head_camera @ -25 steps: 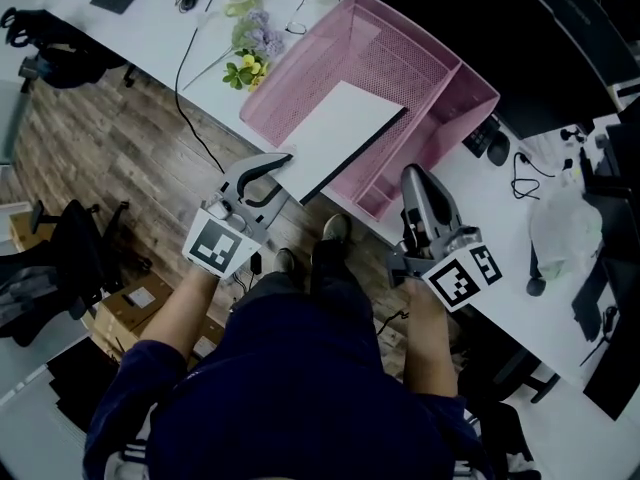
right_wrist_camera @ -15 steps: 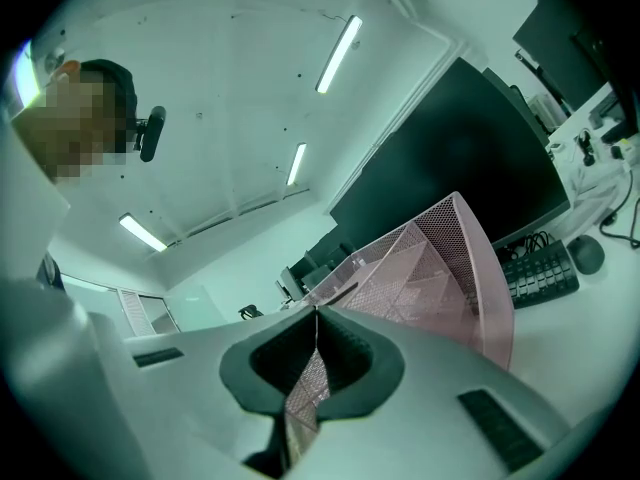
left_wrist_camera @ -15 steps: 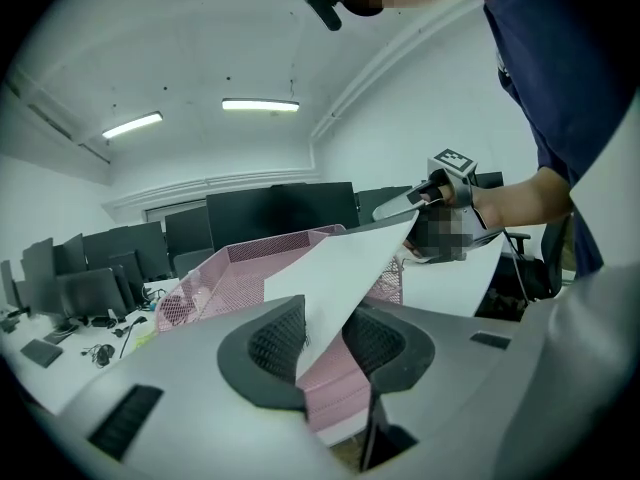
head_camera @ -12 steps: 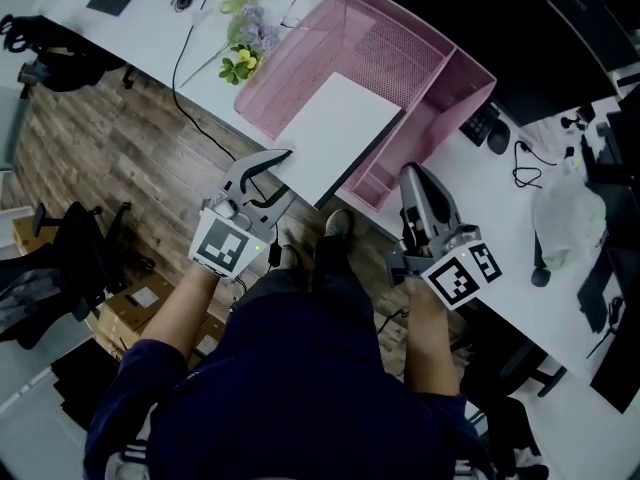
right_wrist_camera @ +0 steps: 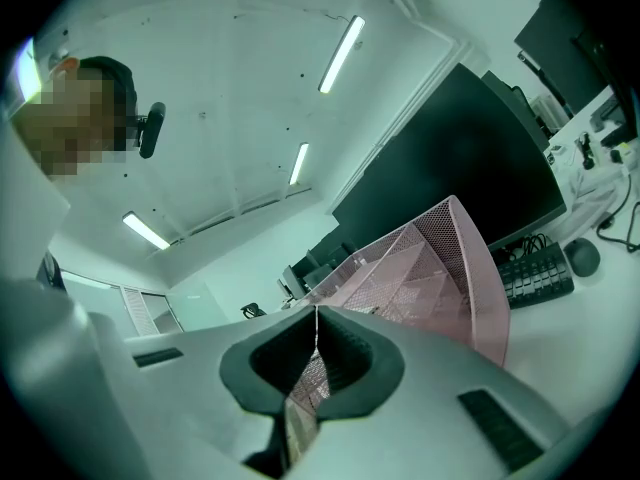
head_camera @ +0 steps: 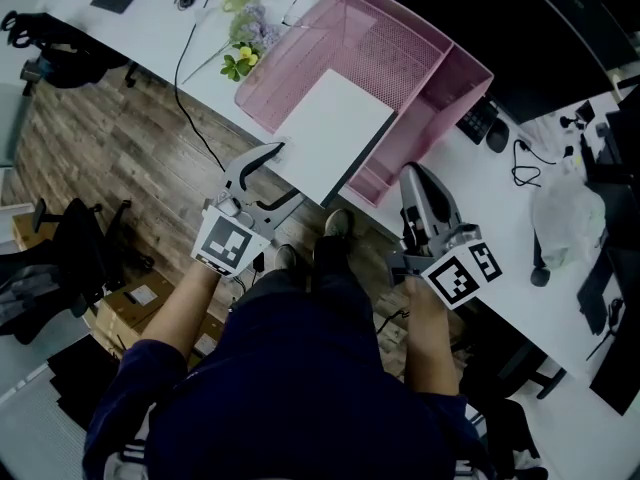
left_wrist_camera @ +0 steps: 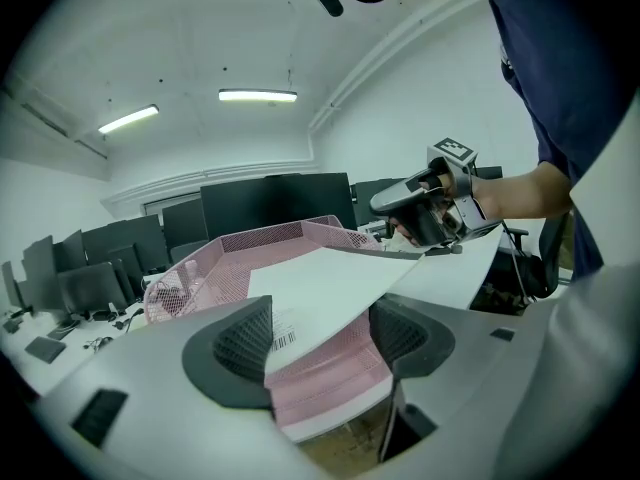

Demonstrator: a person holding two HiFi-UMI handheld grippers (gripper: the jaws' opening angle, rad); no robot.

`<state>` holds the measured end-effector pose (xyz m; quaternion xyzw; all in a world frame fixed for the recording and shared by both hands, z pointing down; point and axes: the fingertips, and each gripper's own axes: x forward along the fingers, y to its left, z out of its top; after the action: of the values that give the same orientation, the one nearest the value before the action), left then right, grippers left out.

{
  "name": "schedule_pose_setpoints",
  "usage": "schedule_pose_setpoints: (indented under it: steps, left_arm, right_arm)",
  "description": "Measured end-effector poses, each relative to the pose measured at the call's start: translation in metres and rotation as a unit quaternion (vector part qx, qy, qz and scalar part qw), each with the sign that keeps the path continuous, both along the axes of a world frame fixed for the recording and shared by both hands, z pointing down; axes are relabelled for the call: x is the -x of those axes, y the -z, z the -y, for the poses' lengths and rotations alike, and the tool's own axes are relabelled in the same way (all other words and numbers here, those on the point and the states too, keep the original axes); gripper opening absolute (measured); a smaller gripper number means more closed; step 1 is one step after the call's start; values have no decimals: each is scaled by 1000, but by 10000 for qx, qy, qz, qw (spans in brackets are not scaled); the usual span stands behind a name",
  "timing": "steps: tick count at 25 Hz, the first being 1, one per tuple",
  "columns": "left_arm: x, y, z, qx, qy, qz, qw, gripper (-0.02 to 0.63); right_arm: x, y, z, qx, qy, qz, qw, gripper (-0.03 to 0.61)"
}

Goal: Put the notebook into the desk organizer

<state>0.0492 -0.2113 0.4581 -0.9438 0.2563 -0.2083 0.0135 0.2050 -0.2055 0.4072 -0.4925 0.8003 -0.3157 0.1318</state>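
Release was under way: jaws of the left gripper (head_camera: pixel 288 172) had just been opening astride the flat white notebook (head_camera: pixel 330 133), which lay partly inside the pink mesh desk organizer (head_camera: pixel 400 43). The right gripper (head_camera: pixel 414 172) was closed, empty. Next, I'd guess, a push fully in.

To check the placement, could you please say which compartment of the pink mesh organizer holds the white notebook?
The wide compartment of the pink mesh organizer, where the white notebook rests, not the narrow side compartment beside it.
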Motion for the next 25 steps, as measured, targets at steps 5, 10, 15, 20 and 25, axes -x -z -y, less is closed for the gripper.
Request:
schedule_pose_setpoints:
  steps: [5,10,15,20,25]
  left_arm:
    - [4,-8,-6,118,29,269,9996,345]
    - [5,-13,-9,-35,80,442,9990,359]
    - [8,-18,-8,-376,208,718,9965,380]
    - [7,-19,-9,-588,173,818,9948,388]
    - [13,-19,-13,-586,234,755,9951,393]
  right_arm:
    - [1,2,-7,-12,22,-34,10000,9]
    - [4,1,-13,9,26,-40,10000,8]
    - [6,-4,-16,73,42,-74,9999,8]
    - [9,-7,-15,116,86,-106,9998,9]
    - [15,-5,-14,116,128,-161,9997,8]
